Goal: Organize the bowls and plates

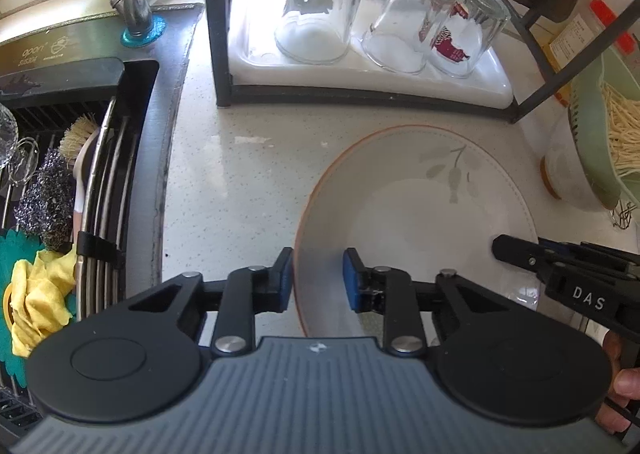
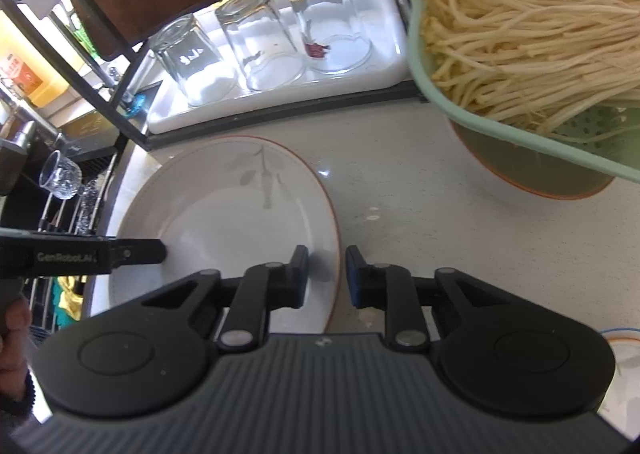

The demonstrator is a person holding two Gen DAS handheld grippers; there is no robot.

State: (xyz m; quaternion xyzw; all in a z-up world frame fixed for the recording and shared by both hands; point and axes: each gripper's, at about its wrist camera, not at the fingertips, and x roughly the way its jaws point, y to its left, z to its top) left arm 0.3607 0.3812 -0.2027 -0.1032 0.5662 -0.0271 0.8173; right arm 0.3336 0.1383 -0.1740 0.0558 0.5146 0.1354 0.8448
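Left wrist showed my left claw (image 1: 318,278) straddling the plate (image 1: 416,214) rim on the bench (image 1: 240,182), right claw (image 2: 327,276) opposite (pads not visibly pinching), for a level lift.

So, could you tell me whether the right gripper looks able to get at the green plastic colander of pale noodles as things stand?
Probably not yet: the right gripper straddles the rim of the white leaf-patterned plate. Otherwise the counter towards the green colander looks free.
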